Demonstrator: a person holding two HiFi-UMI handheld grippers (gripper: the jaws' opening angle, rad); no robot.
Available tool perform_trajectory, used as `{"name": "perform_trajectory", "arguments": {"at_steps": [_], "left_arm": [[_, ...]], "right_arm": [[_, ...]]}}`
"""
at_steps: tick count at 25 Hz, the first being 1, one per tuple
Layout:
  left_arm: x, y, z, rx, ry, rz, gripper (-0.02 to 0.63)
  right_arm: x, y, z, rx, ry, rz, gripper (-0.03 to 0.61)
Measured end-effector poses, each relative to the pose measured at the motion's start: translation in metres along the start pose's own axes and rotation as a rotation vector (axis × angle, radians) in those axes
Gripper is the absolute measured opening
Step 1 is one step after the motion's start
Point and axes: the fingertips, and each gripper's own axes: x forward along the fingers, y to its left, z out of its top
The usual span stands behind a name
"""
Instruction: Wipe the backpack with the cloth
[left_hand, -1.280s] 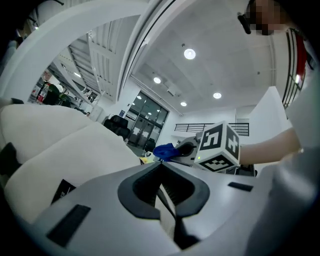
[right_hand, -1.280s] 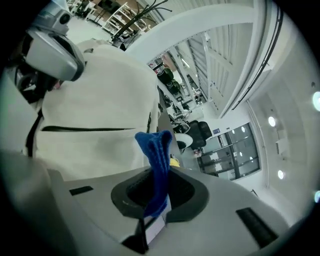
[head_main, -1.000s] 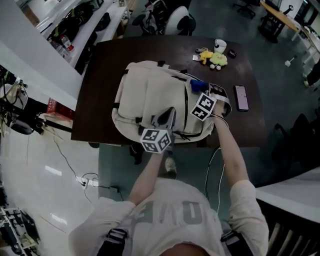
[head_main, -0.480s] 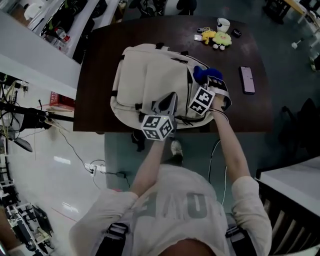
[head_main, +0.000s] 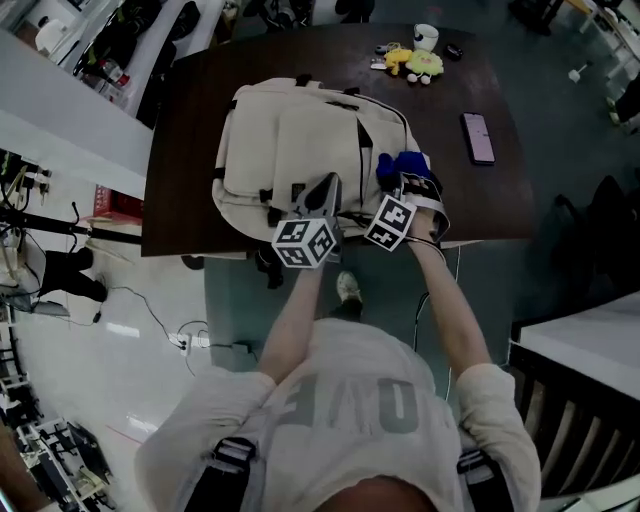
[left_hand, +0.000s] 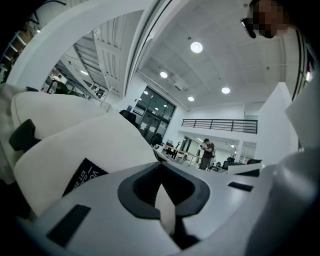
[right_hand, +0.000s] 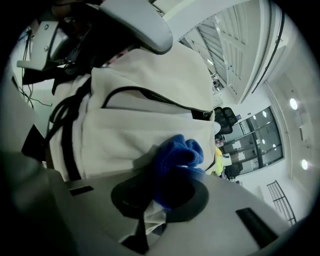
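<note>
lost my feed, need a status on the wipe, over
Left gripper shut, at near edge of backpack. Right gripper shut on blue cloth, at its side. Phone and toys well clear.

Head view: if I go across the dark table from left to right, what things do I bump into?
backpack → blue cloth → phone

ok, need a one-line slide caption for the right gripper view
Right tool shut on the bunched blue cloth, held against the cream backpack.
</note>
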Motion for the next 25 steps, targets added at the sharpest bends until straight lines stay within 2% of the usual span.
{"name": "perform_trajectory", "arguments": {"at_steps": [4, 7, 13, 20, 25], "left_arm": [[-0.013, 0.003, -0.002, -0.055, -0.011, 0.032, 0.005], [-0.024, 0.004, 0.003, -0.083, -0.043, 0.048, 0.005], [-0.048, -0.014, 0.002, -0.062, -0.060, 0.026, 0.005], [-0.074, -0.034, -0.005, -0.077, -0.081, 0.004, 0.005], [-0.093, -0.040, -0.003, -0.071, -0.095, -0.006, 0.005]], "right_arm": [[-0.015, 0.013, 0.001, 0.057, -0.007, 0.051, 0.041], [-0.027, 0.024, 0.001, 0.041, -0.009, 0.068, 0.041], [-0.053, 0.049, 0.005, 0.074, -0.028, 0.065, 0.041], [-0.073, 0.078, 0.001, -0.004, -0.015, 0.057, 0.041], [-0.078, 0.089, 0.000, 0.026, -0.010, 0.097, 0.042]]}}
